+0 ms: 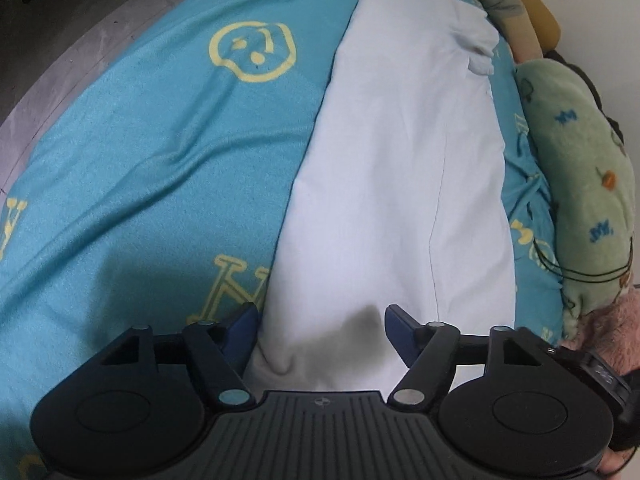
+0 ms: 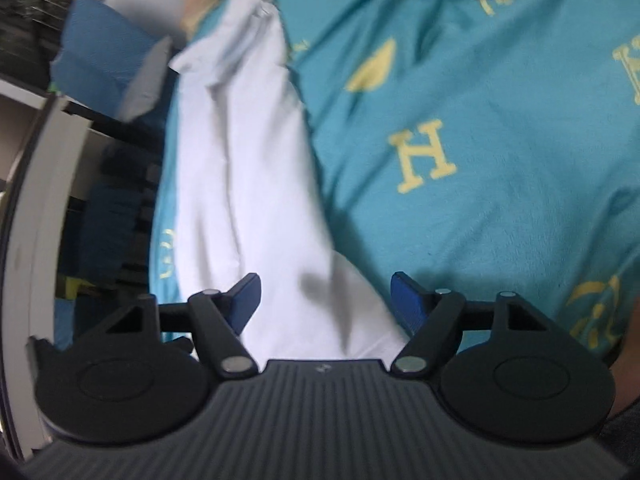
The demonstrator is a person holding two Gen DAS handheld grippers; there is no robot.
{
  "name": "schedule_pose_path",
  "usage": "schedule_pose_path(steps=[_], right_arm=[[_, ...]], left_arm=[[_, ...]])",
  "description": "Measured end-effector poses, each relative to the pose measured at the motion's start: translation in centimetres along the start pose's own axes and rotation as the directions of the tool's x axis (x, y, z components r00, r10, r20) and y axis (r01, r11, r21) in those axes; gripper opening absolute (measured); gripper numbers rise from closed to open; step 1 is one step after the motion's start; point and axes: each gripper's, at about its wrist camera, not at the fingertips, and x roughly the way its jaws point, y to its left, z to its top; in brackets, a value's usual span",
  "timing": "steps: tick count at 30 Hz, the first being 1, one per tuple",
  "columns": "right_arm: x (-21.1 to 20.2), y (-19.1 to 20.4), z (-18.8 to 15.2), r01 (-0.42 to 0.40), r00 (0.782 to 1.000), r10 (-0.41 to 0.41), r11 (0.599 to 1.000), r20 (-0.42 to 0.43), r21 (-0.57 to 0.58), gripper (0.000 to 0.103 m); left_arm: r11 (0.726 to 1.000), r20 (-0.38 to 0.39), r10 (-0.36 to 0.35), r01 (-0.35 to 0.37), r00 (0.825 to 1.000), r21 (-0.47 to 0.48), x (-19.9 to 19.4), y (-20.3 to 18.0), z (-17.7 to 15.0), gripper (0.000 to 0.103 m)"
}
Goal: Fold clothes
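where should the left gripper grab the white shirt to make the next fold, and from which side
Probably the near end of the white garment, which lies as a long narrow strip on the teal blanket. The open left gripper already straddles that end, so come straight in from the near side and pinch across its width, where the layers are stacked.

The garment is plain white, with a faint grey shadow near its close end. It lies on a bedsheet of teal blue printed in pale yellow with block letters, a round cartoon face and curved shapes. Beside it, a blanket is sage green, dotted with small blue and orange figures. The left hand-held gripper is black with dark blue fingertips; the right hand-held gripper shows the same black body and blue fingertips. The floor is grey.
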Motion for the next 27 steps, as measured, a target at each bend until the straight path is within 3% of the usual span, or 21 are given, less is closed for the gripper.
schedule_pose_path(steps=[3,5,7,10,14,16,17,22,27], right_arm=[[1.2,-0.6,0.1,0.023,0.998,-0.022,1.0,-0.054,0.016,0.061],[1.2,-0.6,-0.1,-0.008,0.996,0.009,1.0,-0.091,0.012,0.06],[1.4,-0.3,-0.6,-0.024,0.991,0.024,1.0,-0.13,0.004,0.05],[1.6,0.1,-1.4,-0.048,0.981,0.046,0.999,-0.188,-0.006,0.049],[1.7,1.6,-1.8,-0.03,0.971,0.007,0.995,-0.24,-0.096,0.043],[1.6,2.5,-2.0,-0.028,0.965,-0.013,0.988,-0.263,-0.151,0.006],[1.4,3.0,-2.1,-0.029,0.964,-0.019,0.984,-0.266,-0.174,0.005],[-3.2,5.6,-1.2,-0.088,0.985,0.05,0.969,-0.164,-0.232,0.005],[-10.9,8.5,1.0,-0.141,0.989,0.146,0.947,-0.005,-0.287,0.005]], left_arm=[[1.0,-0.018,0.018,-0.018,1.0,-0.007,0.0,0.1,-0.3,0.063],[1.0,-0.043,0.025,-0.026,0.999,-0.004,0.1,0.0,-0.6,0.054],[1.0,-0.073,0.025,-0.025,0.997,-0.006,0.2,-0.1,-0.9,0.034],[0.999,-0.083,0.043,-0.042,0.996,0.007,0.3,-0.3,-1.0,0.014],[1.0,-0.053,0.028,-0.028,0.998,-0.013,-0.4,-0.2,-0.7,0.006],[1.0,-0.003,-0.02,0.02,1.0,-0.025,-1.8,-0.3,-0.6,0.005],[0.999,0.022,-0.044,0.045,0.999,-0.029,-2.6,-0.3,-0.5,0.004],[0.978,0.136,-0.198,0.206,0.971,-0.044,-7.6,-1.0,-0.8,0.003],[0.951,0.254,-0.294,0.308,0.921,-0.015,-12.8,-3.2,-1.8,0.003]])
